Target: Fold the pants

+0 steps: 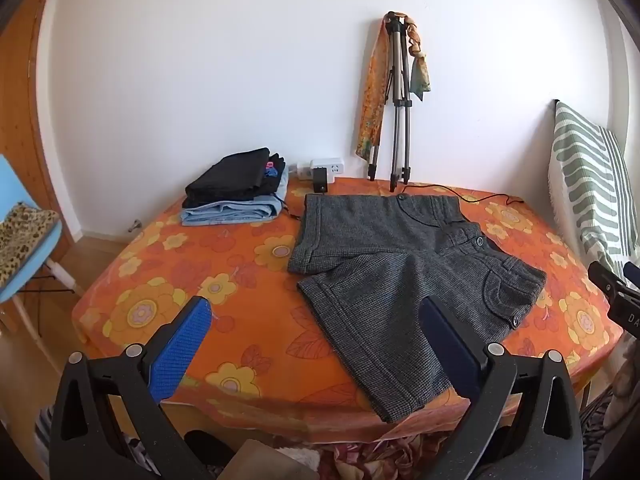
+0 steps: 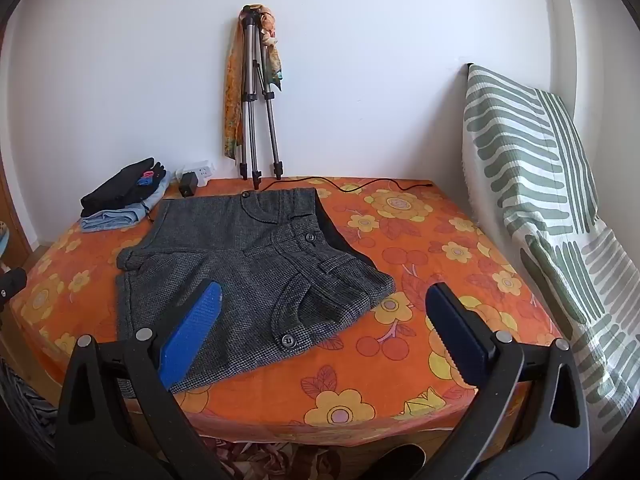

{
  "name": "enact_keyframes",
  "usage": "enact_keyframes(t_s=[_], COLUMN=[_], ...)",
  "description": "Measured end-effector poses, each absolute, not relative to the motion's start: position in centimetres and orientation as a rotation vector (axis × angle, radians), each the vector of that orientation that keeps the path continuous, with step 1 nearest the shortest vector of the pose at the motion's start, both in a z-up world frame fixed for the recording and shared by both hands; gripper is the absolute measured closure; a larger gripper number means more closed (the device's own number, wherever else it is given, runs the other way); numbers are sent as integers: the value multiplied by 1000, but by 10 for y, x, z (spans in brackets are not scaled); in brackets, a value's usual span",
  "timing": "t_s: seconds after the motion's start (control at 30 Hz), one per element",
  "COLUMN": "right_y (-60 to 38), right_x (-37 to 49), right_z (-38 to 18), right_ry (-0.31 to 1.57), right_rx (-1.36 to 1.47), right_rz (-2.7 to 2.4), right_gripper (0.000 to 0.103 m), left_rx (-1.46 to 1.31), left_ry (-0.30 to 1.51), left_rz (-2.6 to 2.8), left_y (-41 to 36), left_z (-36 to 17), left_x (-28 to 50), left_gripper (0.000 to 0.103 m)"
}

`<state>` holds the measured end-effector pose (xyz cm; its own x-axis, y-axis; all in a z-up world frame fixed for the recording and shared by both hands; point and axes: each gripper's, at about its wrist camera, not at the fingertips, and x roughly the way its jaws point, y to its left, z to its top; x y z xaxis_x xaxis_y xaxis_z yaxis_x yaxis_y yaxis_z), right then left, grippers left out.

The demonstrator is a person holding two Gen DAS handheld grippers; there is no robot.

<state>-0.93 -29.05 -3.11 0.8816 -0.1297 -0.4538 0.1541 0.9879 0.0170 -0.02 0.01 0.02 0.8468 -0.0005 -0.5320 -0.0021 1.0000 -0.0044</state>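
Grey tweed shorts (image 1: 400,272) lie spread flat on the orange flowered tablecloth (image 1: 168,280), waistband to the right, both legs to the left, the near leg reaching the table's front edge. My left gripper (image 1: 316,316) hovers open above the near edge, with nothing between its blue pads (image 1: 180,352). In the right wrist view the same shorts (image 2: 248,276) lie left of centre. My right gripper (image 2: 324,300) is open above the waistband corner by the pocket button, holding nothing. The right gripper's black body (image 1: 616,296) shows at the left wrist view's right edge.
A stack of folded clothes (image 1: 236,192), black over light denim, sits at the back left beside a power strip (image 1: 320,168) and adapter. A tripod (image 1: 400,100) with scarves leans on the wall. A striped cushion (image 2: 540,184) stands right. A blue chair (image 1: 24,240) stands left.
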Motion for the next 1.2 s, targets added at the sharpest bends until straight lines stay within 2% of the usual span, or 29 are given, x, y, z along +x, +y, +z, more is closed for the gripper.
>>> enact_keyframes(t_s=[1.2], right_y=[-291], right_x=[-8], right_z=[-36], right_ry=[474], right_rx=[67], right_rz=[-142], right_gripper=[0], left_rx=[18], left_ry=[544], left_rz=[4], left_y=[-7], left_z=[4], left_x=[-2], left_gripper=[0])
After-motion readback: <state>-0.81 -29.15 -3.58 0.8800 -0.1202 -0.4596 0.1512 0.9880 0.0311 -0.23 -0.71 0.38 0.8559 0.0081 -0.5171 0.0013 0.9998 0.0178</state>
